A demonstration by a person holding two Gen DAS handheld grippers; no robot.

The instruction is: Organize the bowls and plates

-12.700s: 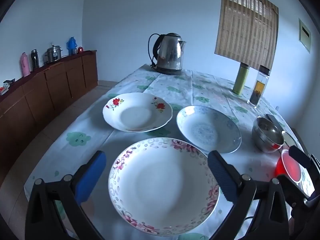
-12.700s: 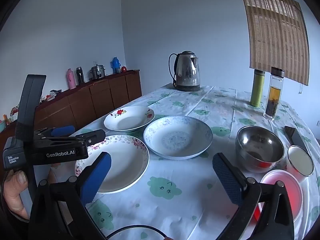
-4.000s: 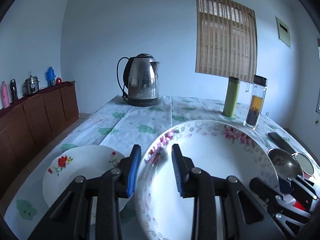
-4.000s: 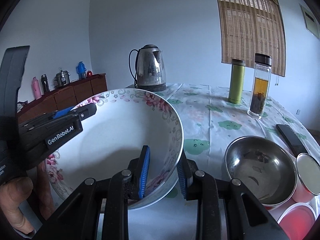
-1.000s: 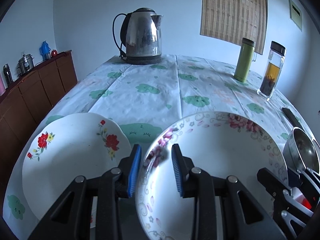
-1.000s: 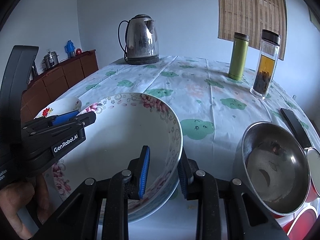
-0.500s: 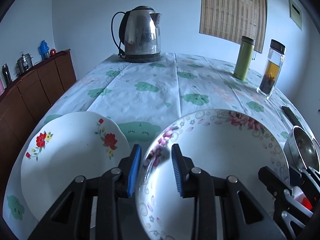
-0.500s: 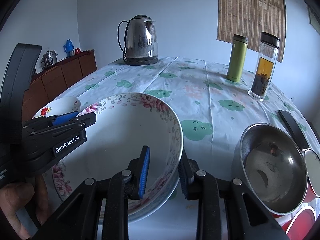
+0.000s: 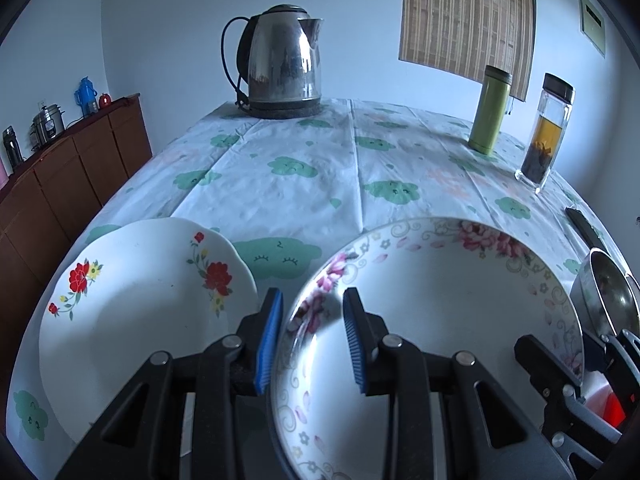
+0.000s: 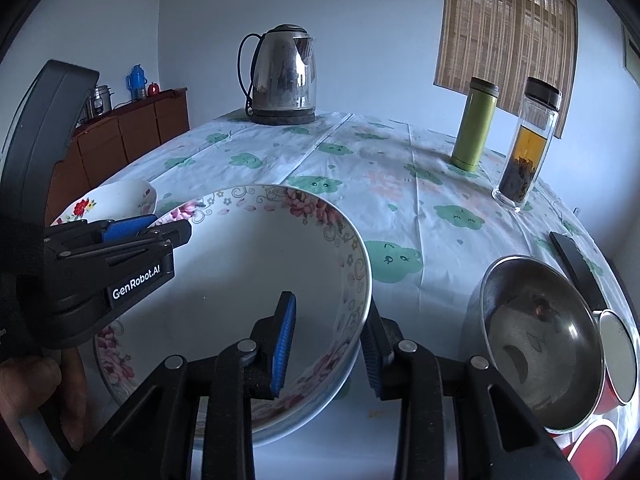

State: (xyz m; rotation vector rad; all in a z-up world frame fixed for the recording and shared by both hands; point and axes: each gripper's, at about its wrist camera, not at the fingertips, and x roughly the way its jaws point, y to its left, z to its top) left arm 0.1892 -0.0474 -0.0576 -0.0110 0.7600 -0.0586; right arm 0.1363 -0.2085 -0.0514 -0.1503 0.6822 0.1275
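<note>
A deep white plate with pink flowers (image 9: 440, 320) sits low over the table, spanning both views (image 10: 240, 280). Under its near edge a pale blue plate rim (image 10: 296, 428) shows. My left gripper (image 9: 312, 340) is shut on the pink plate's left rim, and in the right wrist view it (image 10: 168, 232) comes in from the left. My right gripper (image 10: 328, 352) straddles the plate's right rim. Its jaws are opening, and the inner pad (image 10: 284, 340) stands off the plate wall. A red-flowered plate (image 9: 132, 300) lies to the left.
A steel bowl (image 10: 540, 352), a small round lid (image 10: 618, 356) and red lids (image 10: 592, 440) lie at the right. A kettle (image 9: 280, 64), a green flask (image 9: 490, 112), a glass tea bottle (image 9: 546, 132) and a dark flat device (image 10: 576, 264) stand further back. A wooden sideboard (image 9: 60, 184) runs along the left.
The pink plate, earlier held up tilted by both grippers, now sits low over the blue plate. In the last half second the right gripper's pads have spread apart; the left grip is unchanged.
</note>
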